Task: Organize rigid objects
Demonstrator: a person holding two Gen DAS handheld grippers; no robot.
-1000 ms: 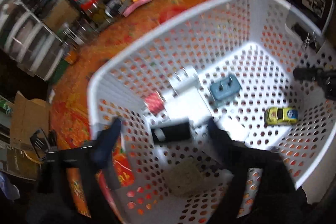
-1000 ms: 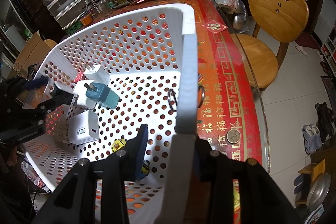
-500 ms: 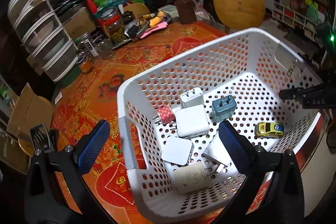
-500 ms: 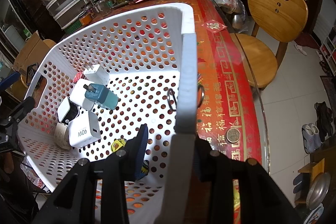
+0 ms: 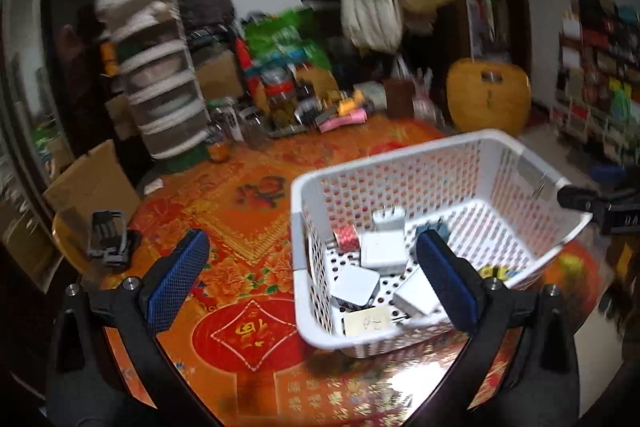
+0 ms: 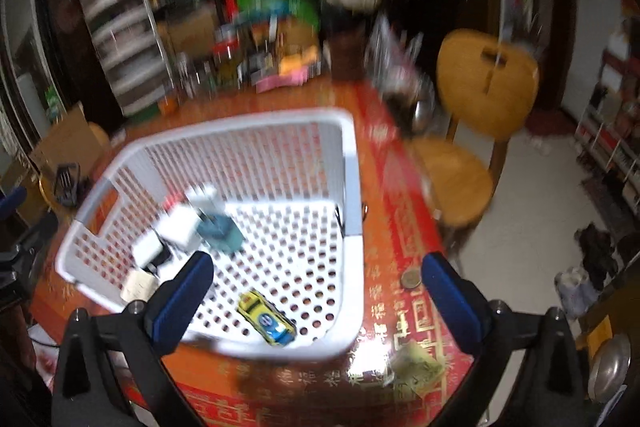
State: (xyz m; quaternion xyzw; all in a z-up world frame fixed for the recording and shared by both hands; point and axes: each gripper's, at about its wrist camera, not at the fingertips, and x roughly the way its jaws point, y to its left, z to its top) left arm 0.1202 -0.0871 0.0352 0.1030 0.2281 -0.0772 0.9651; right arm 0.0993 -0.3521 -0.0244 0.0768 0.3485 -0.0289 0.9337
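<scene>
Hanging above the table, the left gripper gaped, jaws released. The right gripper was opening, nothing gripped, the basket beyond its jaws.

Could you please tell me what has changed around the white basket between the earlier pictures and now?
The right tongs, which were clamped on the side wall of the white basket, are opening and have let it go, drawing back. The left tongs have pulled up out of the basket, open and holding nothing. The chargers and the yellow toy car stay inside, and the basket stays on the red tablecloth.
</scene>
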